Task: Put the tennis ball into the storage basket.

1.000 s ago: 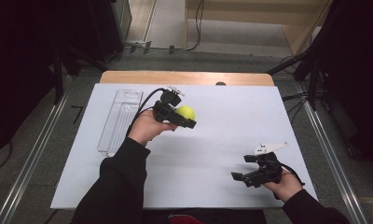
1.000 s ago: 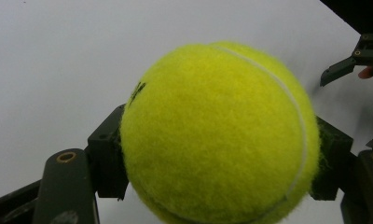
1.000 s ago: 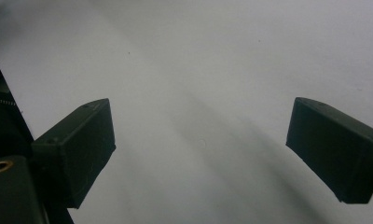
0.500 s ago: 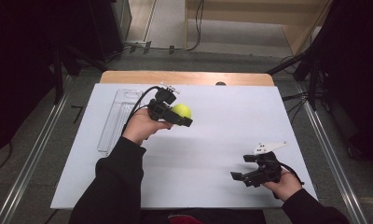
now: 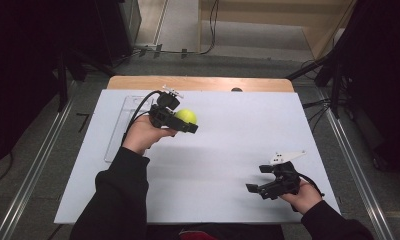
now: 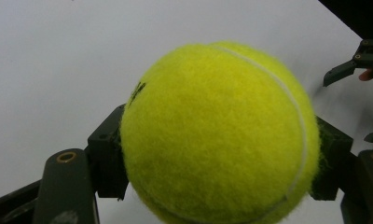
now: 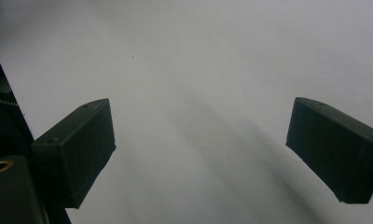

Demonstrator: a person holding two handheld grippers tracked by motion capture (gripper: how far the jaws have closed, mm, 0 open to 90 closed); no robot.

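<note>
Clear plastic rectangular tray [image 5: 119, 131] at left of centre in the high view, on the white table sheet [image 5: 228, 150], long axis running bottom to top of frame. Contents not readable: looks transparent with only the sheet behind, partly covered by the left hand [image 5: 140, 136] and cable.

Fuzzy yellow-green tennis ball [image 5: 186, 117] just above centre-left in the high view, right of the tray and apart from it, lifted off the sheet. Round, so no long axis. In the left gripper view, ball [image 6: 219, 135] takes centre frame; white seam curves from top centre down the right side, small dark print mark at its upper left edge.

Left black two-jaw gripper [image 5: 180, 123] pinching the ball, one black pad pressed into each side, felt bulging past the pads in the left gripper view. Jaws pointing toward frame right in the high view, roughly level.

Right black two-jaw gripper [image 5: 254, 188] at lower right of the high view, held in the right hand [image 5: 300, 196], just over the sheet, well apart from ball and tray. Jaws spread wide, nothing but white sheet between them in the right gripper view [image 7: 201, 154]. Pointing toward frame left. Grey three-cornered plate [image 5: 288, 157] sitting on top of it.

Wooden table edge [image 5: 198, 83] visible along the top of the sheet.
</note>
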